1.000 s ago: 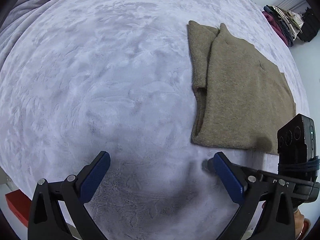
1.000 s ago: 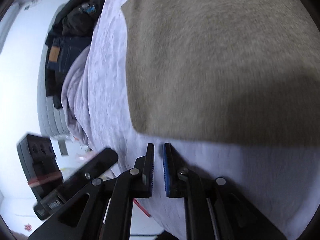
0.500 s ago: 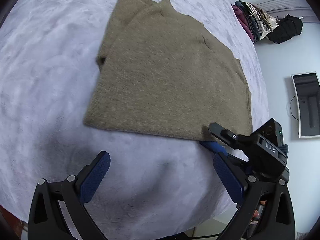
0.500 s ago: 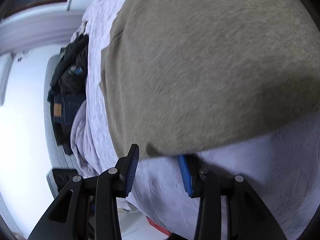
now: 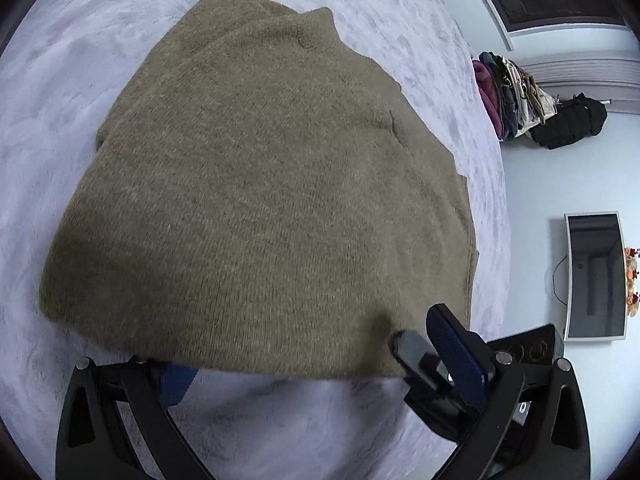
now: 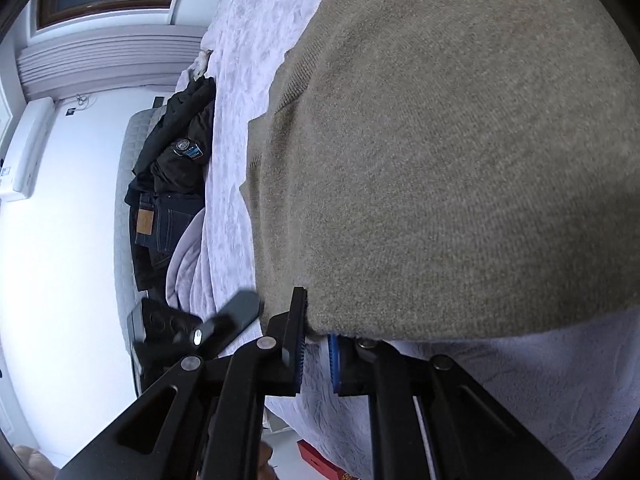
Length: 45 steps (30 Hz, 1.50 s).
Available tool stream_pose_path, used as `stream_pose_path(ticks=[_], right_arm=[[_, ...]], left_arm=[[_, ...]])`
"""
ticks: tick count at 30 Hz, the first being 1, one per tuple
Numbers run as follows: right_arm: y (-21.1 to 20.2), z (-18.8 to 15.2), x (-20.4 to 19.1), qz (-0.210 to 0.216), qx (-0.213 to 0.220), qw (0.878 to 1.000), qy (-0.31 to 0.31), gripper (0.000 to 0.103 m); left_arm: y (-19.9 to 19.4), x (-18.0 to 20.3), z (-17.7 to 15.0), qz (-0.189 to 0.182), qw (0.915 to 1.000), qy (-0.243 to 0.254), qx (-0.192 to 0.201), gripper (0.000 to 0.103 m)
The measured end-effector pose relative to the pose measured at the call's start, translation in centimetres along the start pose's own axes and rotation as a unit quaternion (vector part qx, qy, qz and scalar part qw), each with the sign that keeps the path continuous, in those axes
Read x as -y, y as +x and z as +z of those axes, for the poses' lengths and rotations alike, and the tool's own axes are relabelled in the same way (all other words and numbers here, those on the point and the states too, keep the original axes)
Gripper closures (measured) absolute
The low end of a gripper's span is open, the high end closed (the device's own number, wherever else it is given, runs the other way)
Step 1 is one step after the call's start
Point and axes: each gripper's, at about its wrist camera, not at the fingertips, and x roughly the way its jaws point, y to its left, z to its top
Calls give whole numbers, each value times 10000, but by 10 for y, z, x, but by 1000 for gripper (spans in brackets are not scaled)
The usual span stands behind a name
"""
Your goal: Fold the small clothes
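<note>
At the bed's (image 5: 280, 420) edge: both grippers on a sweater's hem.
Right gripper (image 6: 316, 354), jaws just closed, pinches the olive sweater (image 5: 260, 200); left gripper (image 5: 320, 364) spread wide, hem between.

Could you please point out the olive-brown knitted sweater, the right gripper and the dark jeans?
olive-brown knitted sweater (image 5: 260, 184), left wrist view, middle of body.
right gripper (image 6: 317, 346), right wrist view, between fingertips.
dark jeans (image 6: 168, 224), right wrist view, waistband area.

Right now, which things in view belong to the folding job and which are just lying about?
Job: olive knit sweater; right tongs, shut on its hem corner; left tongs, open at the hem.

Lying about: clothes pile; black bag; jeans; dark jacket.
</note>
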Motion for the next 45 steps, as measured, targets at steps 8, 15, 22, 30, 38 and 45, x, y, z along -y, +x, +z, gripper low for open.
stream_pose_path(ticks=[8,15,22,30,38,45], right_arm=[[7,-9,3,-384,-291,9982,-347,93],[-16,-4,-3,-754,-675,9916,-807,89],[-43,55,-74,-1269,-480,9730,-1866,50],[92,103,-195,-1586,-2436,9035,-3151,9],[228,61,-212,-3004,-3827,7748,-4037,9],[276,44,-182,-3826,-4166,7072,-4243,21]], left_arm=[[5,7,33,1365,9866,477,759,1],[7,10,39,2292,9634,1160,769,66],[25,60,2,3392,8587,3632,1249,81],[36,62,-13,3728,8003,4482,1404,81],[41,61,-12,3838,7845,4648,1456,81],[41,59,-11,3844,7875,4593,1453,81]])
